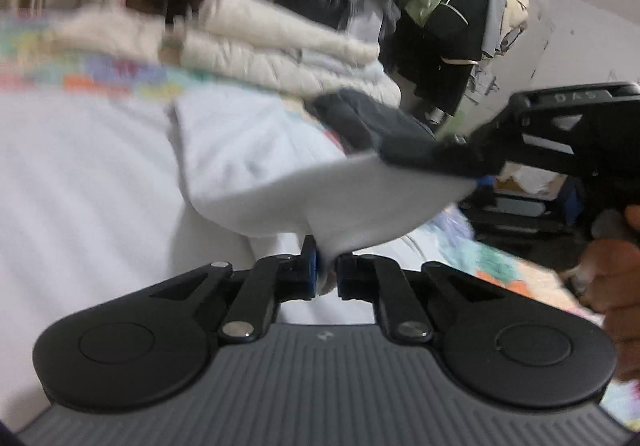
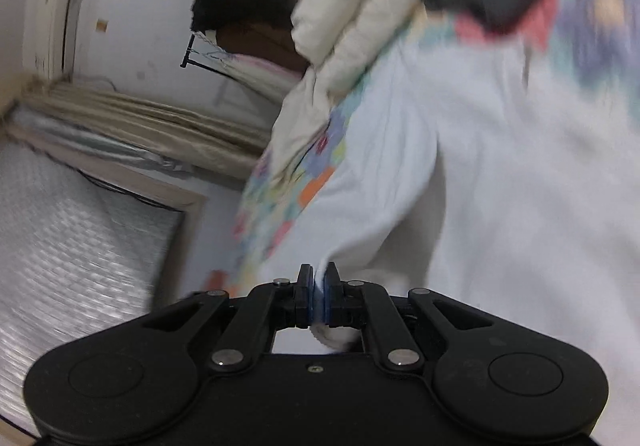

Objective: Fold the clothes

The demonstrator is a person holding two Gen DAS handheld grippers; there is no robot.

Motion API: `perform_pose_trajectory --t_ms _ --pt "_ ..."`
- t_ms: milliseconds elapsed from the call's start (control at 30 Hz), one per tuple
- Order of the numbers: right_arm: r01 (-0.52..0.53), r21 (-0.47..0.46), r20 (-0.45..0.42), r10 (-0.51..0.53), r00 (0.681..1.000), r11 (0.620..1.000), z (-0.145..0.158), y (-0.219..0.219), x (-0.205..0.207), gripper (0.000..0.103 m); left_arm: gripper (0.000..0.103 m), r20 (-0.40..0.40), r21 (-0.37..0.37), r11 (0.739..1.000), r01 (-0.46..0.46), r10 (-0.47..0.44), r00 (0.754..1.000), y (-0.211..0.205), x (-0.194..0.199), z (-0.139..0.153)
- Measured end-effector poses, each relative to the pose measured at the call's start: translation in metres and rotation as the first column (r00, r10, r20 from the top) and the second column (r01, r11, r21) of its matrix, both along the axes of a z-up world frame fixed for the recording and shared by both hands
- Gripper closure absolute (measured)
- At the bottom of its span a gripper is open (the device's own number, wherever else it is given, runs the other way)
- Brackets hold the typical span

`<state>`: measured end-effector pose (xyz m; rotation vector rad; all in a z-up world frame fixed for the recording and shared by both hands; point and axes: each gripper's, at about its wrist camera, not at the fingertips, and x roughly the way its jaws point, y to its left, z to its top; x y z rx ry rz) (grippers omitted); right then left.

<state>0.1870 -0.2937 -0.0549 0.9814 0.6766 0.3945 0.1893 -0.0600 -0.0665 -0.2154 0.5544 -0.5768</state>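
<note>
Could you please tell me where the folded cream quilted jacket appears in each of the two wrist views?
Left wrist: the folded cream quilted jacket lies upper centre, beyond the white garment.
Right wrist: it runs along the top, right of centre.
Shared landmark: the colourful floral bedsheet underneath it.

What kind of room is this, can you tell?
Probably a bedroom. The white garment lies on a flowery bedsheet, a folded cream quilt lies beyond it, clothes hang on a rack, and curtains sit beside a window.
</note>
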Motion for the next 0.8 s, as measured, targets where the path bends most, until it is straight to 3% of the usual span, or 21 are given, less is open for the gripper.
perform_pose_trajectory --t_ms 100,200,267,333,367,433,500,567,667,800 --pt "0.012 -0.071 0.085 -0.006 0.996 0.997 0.019 -0.008 -0.01 0.096 0.098 0.013 -0.043 0.997 0.064 -0.063 0.998 0.002 -0.009 0.025" --pt "-0.001 -0.265 0.171 0.048 0.984 0.964 0.051 -0.007 -0.035 0.096 0.098 -0.022 -0.119 0.98 0.157 -0.161 0.987 0.012 -0.027 0.047" --pt "-0.007 -0.382 0.156 0.072 0.985 0.924 0.058 -0.006 -0.051 0.096 0.098 -0.011 -0.013 0.983 0.181 -0.181 0.983 0.005 -0.041 0.048" --pt "-0.024 -0.431 0.051 0.051 0.997 0.902 0.039 -0.01 -0.06 0.097 0.098 -0.033 0.14 0.971 0.194 -0.192 0.981 -0.013 -0.045 0.03" --pt "-0.025 -0.439 -0.018 0.019 1.0 0.898 0.021 -0.015 -0.061 0.097 0.098 -0.079 0.179 0.96 0.214 -0.203 0.976 -0.022 -0.042 0.018" --pt "-0.018 -0.448 -0.145 -0.053 0.988 0.894 -0.014 -0.022 -0.06 0.097 0.098 -0.226 0.195 0.95 0.244 -0.199 0.954 -0.032 -0.033 -0.01" --pt "0.002 -0.449 -0.219 -0.112 0.969 0.894 -0.035 -0.027 -0.059 0.097 0.098 -0.273 0.195 0.948 0.25 -0.193 0.943 -0.034 -0.034 -0.021" --pt "0.001 -0.441 -0.184 -0.092 0.979 0.898 -0.028 -0.025 -0.059 0.097 0.098 -0.233 0.21 0.946 0.245 -0.195 0.953 -0.03 -0.041 -0.009" --pt "-0.006 -0.432 -0.088 -0.035 0.995 0.902 -0.004 -0.024 -0.057 0.097 0.098 -0.157 0.125 0.967 0.224 -0.203 0.967 -0.014 -0.044 0.018" --pt "0.027 -0.403 0.053 -0.006 0.999 0.915 0.029 -0.026 -0.062 0.099 0.098 -0.171 0.012 0.973 0.229 -0.223 0.96 -0.004 -0.034 0.024"
